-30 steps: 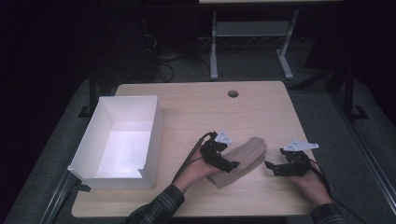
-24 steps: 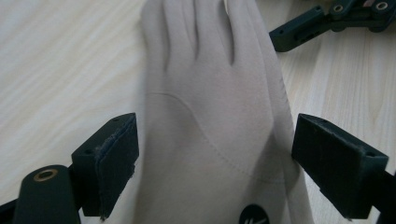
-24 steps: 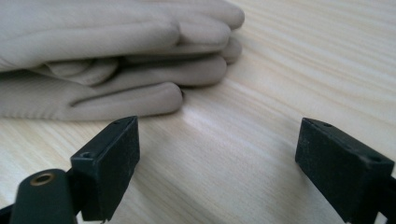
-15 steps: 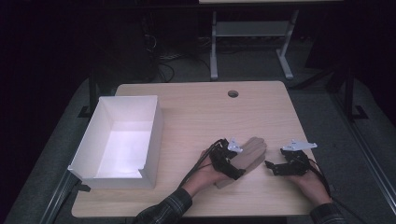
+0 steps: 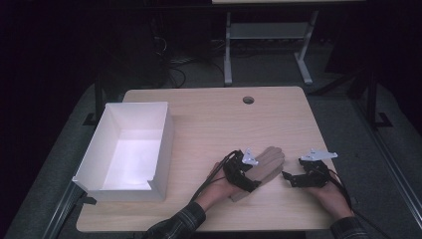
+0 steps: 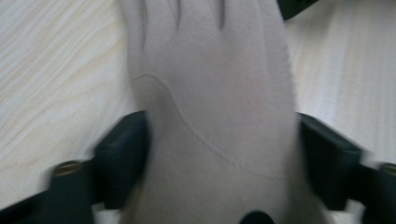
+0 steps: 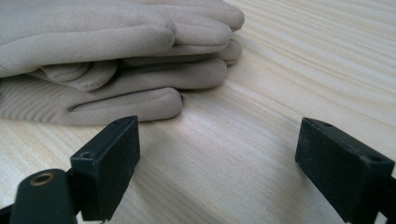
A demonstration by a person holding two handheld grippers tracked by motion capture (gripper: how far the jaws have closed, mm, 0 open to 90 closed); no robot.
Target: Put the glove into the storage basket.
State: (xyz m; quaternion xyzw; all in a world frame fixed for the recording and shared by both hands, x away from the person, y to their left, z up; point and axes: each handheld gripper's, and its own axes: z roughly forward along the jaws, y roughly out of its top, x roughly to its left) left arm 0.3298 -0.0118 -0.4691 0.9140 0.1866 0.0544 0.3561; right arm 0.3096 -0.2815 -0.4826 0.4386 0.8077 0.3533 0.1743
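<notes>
Two stacked beige fabric gloves point(image 5: 266, 164) lie near the wooden desk's point(image 5: 209, 124) front edge; left gripper point(image 5: 247, 175) straddles them with jaws spread, right gripper point(image 5: 290, 178) is spread empty; one white box point(image 5: 127, 147) sits at the left edge.

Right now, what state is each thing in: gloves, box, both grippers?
Gloves: stacked flat on the table, cuff end between the left jaws.
Box: open-topped, looks empty, upright.
Left gripper: jaws open, straddling the gloves.
Right gripper: jaws open, holding nothing, beside the gloves' fingertips.
</notes>
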